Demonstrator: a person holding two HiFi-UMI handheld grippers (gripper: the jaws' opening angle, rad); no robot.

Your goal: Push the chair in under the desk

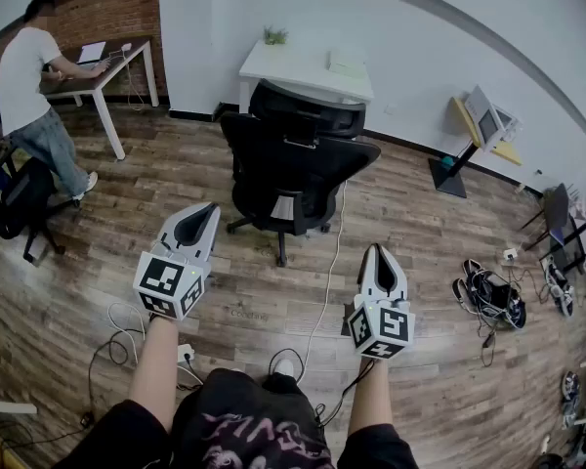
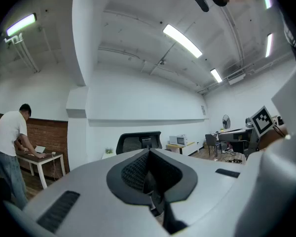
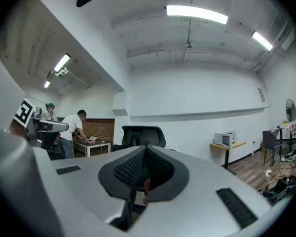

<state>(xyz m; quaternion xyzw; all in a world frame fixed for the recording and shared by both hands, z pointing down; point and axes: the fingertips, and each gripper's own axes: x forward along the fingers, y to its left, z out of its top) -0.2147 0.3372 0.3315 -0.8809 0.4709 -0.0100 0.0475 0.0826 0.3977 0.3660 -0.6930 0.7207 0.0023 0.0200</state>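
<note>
Black chair (image 1: 298,169) stands just before the white desk (image 1: 293,66)

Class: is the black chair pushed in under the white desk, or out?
Out. The chair stands before the desk, its seat and wheeled base on the wood floor, not beneath the desktop.

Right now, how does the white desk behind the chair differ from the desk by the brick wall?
The white desk has a white top with a small plant; the brick-wall desk has a dark top with a laptop. A person leans over the brick-wall desk; the black chair stands at the white desk. Both have white legs.
</note>
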